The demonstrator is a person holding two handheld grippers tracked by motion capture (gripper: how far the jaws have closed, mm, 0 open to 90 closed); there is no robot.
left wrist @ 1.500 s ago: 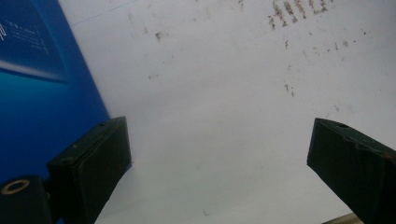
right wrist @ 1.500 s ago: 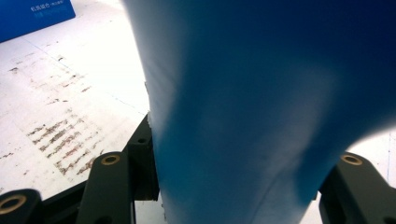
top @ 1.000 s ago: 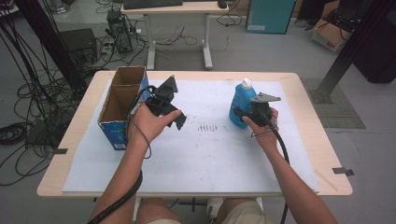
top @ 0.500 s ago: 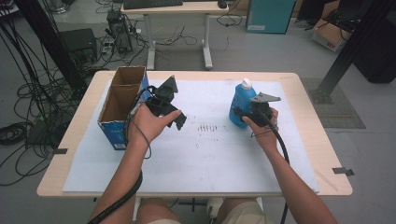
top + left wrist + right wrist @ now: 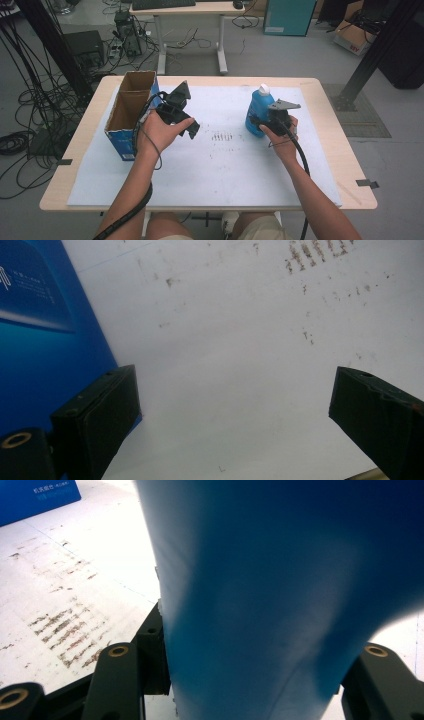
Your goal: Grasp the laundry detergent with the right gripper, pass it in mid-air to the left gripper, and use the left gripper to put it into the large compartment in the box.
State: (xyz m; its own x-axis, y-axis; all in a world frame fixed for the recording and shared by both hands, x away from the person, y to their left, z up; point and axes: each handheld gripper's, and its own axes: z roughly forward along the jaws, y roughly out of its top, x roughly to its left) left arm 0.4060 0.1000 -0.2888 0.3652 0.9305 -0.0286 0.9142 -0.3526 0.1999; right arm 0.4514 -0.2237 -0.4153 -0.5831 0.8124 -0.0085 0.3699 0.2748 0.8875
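Observation:
A blue bottle (image 5: 256, 106) with a white cap stands upright at the right of the white mat (image 5: 220, 170). My right gripper (image 5: 260, 124) is shut on its lower body, and in the right gripper view the bottle (image 5: 280, 580) sits tight between both jaws of that gripper (image 5: 260, 650). My left gripper (image 5: 186, 114) hovers over the mat just right of an open blue cardboard box (image 5: 131, 107). In the left gripper view this gripper (image 5: 235, 377) stands open with only bare mat between the jaws, and the box wall (image 5: 45, 340) is close on the left.
Dark smudge marks (image 5: 222, 136) lie on the mat between the two hands. The mat covers most of a light wooden table (image 5: 345, 165). Beyond the table are cables, a desk and a teal cabinet on the floor.

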